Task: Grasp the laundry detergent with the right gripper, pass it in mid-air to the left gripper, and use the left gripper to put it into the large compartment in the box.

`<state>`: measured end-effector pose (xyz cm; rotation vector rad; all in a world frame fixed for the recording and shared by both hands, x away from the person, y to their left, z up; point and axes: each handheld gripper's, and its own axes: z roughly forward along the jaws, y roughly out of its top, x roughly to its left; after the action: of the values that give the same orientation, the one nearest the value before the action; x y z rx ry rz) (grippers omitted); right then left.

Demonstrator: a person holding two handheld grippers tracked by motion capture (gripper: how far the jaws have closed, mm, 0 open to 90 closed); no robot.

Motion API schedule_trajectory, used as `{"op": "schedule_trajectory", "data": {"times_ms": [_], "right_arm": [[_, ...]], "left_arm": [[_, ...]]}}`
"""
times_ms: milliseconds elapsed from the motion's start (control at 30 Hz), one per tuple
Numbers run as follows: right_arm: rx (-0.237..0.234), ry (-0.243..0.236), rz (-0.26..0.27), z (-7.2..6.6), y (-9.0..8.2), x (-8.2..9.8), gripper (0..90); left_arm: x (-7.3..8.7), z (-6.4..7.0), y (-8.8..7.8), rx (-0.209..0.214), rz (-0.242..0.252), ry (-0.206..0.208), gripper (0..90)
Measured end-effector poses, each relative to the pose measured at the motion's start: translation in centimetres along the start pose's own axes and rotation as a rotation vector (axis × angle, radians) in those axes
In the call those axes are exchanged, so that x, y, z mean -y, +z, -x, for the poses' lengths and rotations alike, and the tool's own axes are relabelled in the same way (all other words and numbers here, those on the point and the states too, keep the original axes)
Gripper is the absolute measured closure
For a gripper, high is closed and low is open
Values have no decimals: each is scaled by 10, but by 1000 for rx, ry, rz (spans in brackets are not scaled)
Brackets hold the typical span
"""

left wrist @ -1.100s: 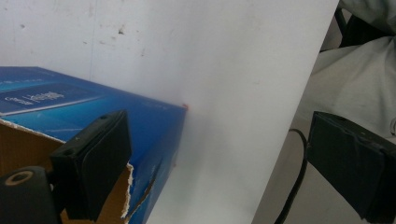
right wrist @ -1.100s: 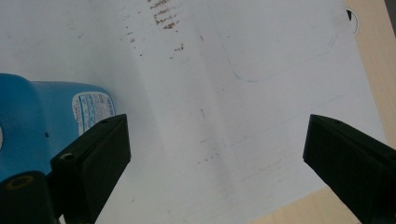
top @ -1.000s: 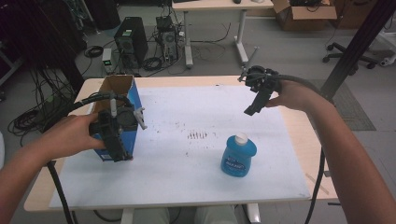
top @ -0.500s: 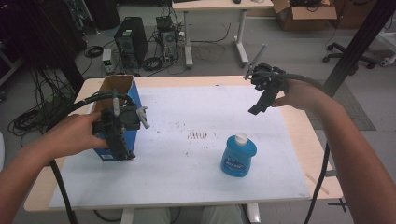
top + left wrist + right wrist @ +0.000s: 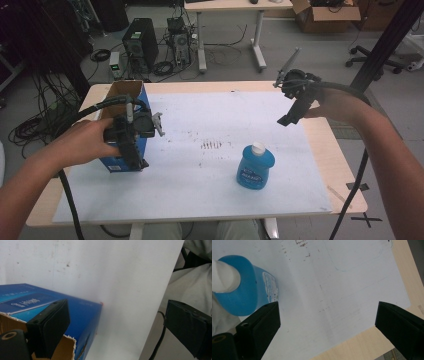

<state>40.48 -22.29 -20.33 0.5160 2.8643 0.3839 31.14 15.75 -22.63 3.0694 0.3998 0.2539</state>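
I've got my left gripper [image 5: 131, 150] at the blue cardboard box [image 5: 116, 125], which stands open-topped at the left end of the white paper sheet [image 5: 200, 180]. From the left gripper view, its jaws gape wide, one over the box's torn brown rim [image 5: 71, 340], the other out past the sheet's edge. The box face is glossy and printed. My right gripper [image 5: 291, 116] hangs above the sheet's far right, jaws spread, gripping nothing. The right gripper view shows the blue plastic bottle [image 5: 249, 287], rounded, white-capped, labelled, and the pale wooden table [image 5: 352, 345].
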Motion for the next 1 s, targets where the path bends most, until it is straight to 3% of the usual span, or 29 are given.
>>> {"op": "schedule_trajectory", "data": {"times_ms": [433, 700, 1000], "right_arm": [[-5, 36, 7, -22, -17, 39, 57], [-12, 53, 6, -42, -12, 61, 55], [-43, 65, 57, -69, 1, 80, 61]], "left_arm": [[-24, -6, 12, -8, -1, 31, 75], [-36, -9, 18, 4, 2, 39, 76], [-48, -5, 28, 7, -13, 64, 77]]}}
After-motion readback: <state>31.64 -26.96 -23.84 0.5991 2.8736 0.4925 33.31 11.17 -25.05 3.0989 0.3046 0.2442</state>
